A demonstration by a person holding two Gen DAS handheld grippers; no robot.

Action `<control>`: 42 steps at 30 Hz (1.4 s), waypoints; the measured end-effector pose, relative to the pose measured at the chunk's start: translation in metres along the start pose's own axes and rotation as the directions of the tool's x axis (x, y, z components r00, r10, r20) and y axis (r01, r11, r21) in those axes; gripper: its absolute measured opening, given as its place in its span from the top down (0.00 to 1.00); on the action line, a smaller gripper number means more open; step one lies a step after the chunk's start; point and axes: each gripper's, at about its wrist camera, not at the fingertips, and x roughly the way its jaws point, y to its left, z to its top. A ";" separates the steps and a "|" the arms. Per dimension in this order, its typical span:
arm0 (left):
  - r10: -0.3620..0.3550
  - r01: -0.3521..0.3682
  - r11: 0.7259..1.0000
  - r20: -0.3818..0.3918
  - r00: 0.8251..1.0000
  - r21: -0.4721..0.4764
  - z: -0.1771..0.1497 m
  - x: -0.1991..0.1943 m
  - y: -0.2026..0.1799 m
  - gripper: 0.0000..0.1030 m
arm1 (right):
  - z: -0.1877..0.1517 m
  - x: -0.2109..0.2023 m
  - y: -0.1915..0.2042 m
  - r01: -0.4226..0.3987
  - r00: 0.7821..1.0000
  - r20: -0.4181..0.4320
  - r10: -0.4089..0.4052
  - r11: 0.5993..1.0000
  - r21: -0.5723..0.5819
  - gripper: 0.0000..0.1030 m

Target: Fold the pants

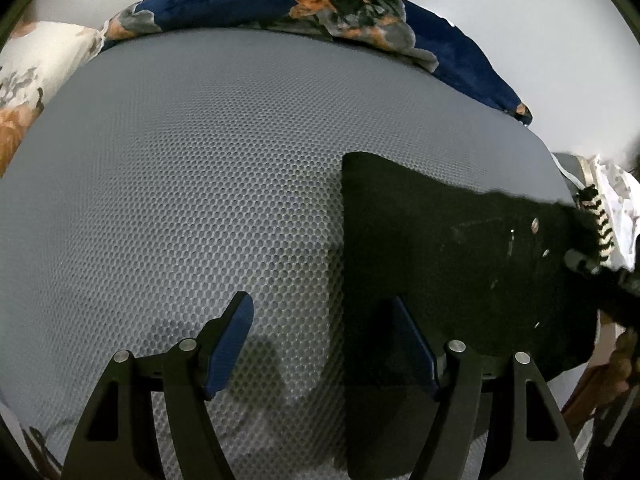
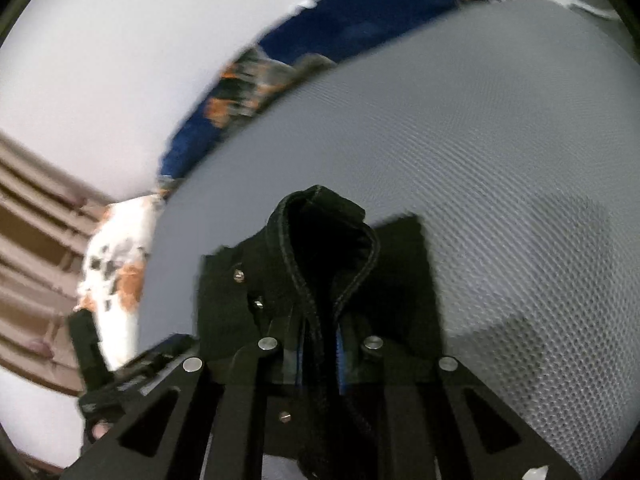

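Black matt cloth pants (image 1: 460,248) with shiny metal rivets – lying on grey honeycomb-mesh mattress (image 1: 180,168); plush, velvety blue blanket (image 1: 280,4) at mattress's far edge.

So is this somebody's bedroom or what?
Probably a bedroom, though I can't be sure. The black pants lie on a grey mesh mat that looks like a bed top, with a blue flowered blanket bunched along its far edge and a flowered pillow against a plain wall.
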 end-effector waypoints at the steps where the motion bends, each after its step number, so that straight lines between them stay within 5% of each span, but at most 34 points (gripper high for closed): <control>1: 0.004 -0.004 1.000 -0.006 1.000 0.003 0.000 0.004 -0.001 0.30 | -0.001 0.005 -0.004 0.017 1.000 -0.004 -0.017 1.000 0.000 0.89; 5: 0.020 -0.019 1.000 -0.038 0.999 0.011 -0.003 0.019 -0.004 0.30 | -0.002 0.019 -0.024 0.027 0.999 -0.020 -0.026 0.998 0.056 0.84; 7: 0.033 -0.032 0.999 -0.054 0.998 0.020 -0.005 0.027 -0.004 0.30 | -0.001 0.018 -0.026 0.063 0.998 -0.023 -0.062 0.997 0.048 0.69; 10: 0.038 -0.036 0.999 -0.057 0.998 0.030 -0.007 0.030 -0.004 0.30 | -0.004 0.009 -0.025 0.089 0.996 -0.028 -0.088 0.996 0.031 0.67; 17: 0.008 -0.001 0.998 -0.087 0.996 0.071 -0.024 0.021 -0.004 0.30 | -0.024 -0.029 -0.016 0.097 0.995 -0.003 -0.097 0.995 -0.013 0.67; 21: -0.013 0.026 0.994 -0.114 0.993 0.109 -0.039 0.015 -0.008 0.30 | -0.040 -0.036 -0.012 0.064 0.997 -0.042 -0.064 0.998 -0.005 0.84; 27: -0.025 0.044 0.989 -0.133 0.991 0.144 -0.053 0.009 -0.012 0.30 | -0.055 -0.044 -0.007 0.101 0.994 -0.028 -0.102 0.995 -0.020 0.94; 42: 0.003 0.017 0.984 -0.112 0.994 0.175 -0.071 0.001 -0.015 0.30 | -0.061 -0.027 -0.018 0.177 0.983 -0.045 -0.179 0.984 -0.027 0.86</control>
